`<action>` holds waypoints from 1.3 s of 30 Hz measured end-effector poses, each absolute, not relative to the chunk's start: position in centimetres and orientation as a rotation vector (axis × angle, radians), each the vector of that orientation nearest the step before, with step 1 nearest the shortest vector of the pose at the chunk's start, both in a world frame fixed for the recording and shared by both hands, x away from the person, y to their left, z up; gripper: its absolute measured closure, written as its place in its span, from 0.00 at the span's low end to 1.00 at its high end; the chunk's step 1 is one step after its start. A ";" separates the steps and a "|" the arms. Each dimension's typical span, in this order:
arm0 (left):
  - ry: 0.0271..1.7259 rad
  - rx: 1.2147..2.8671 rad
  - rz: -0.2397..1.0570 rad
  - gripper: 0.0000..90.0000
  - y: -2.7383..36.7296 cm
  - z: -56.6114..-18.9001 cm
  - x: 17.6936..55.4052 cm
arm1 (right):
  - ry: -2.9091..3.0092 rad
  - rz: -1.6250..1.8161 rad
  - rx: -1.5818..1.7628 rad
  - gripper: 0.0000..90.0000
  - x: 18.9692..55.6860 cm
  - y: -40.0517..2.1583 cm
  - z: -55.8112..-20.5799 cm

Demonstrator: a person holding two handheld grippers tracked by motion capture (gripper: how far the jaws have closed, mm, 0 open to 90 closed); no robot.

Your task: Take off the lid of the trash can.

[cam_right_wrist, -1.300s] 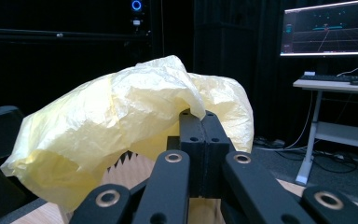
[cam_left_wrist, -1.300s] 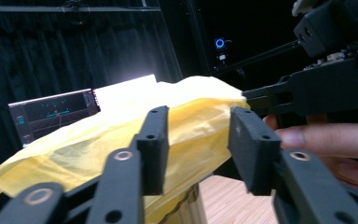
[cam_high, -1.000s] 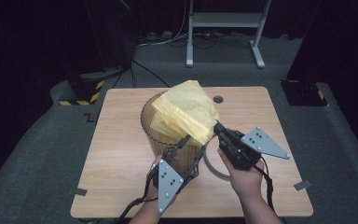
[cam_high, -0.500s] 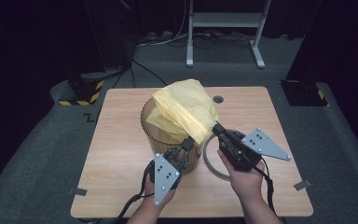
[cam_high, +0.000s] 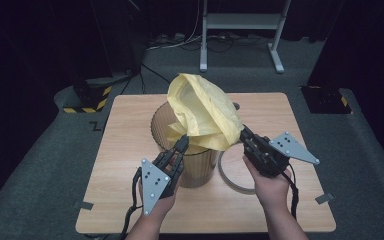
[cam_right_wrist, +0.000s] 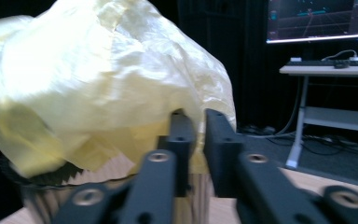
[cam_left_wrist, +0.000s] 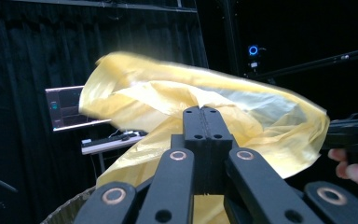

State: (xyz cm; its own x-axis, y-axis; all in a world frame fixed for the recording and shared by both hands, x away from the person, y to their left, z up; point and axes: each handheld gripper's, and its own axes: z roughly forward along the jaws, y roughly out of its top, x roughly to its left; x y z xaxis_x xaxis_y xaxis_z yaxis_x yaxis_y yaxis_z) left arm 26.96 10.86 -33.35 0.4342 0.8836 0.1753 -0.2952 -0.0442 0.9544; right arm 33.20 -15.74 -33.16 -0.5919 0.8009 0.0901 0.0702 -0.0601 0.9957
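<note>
At the table's middle, the left gripper [cam_high: 182, 143] pinches the yellow bag [cam_high: 202, 107] over the bin [cam_high: 172, 122], while the right gripper [cam_high: 243, 132], jaws just parting narrowly, meets the bag's edge.

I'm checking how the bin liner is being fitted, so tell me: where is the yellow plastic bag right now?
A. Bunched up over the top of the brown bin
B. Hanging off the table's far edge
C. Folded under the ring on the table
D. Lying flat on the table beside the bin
A: the yellow plastic bag billows over the mouth of the brown bin, which stands on the wooden table, with both grippers at the bag's lower edge.
</note>
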 end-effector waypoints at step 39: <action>0.860 1.158 1.221 1.00 19.9 -32.3 28.6 | 1.525 1.646 0.942 0.98 34.5 -16.2 -29.7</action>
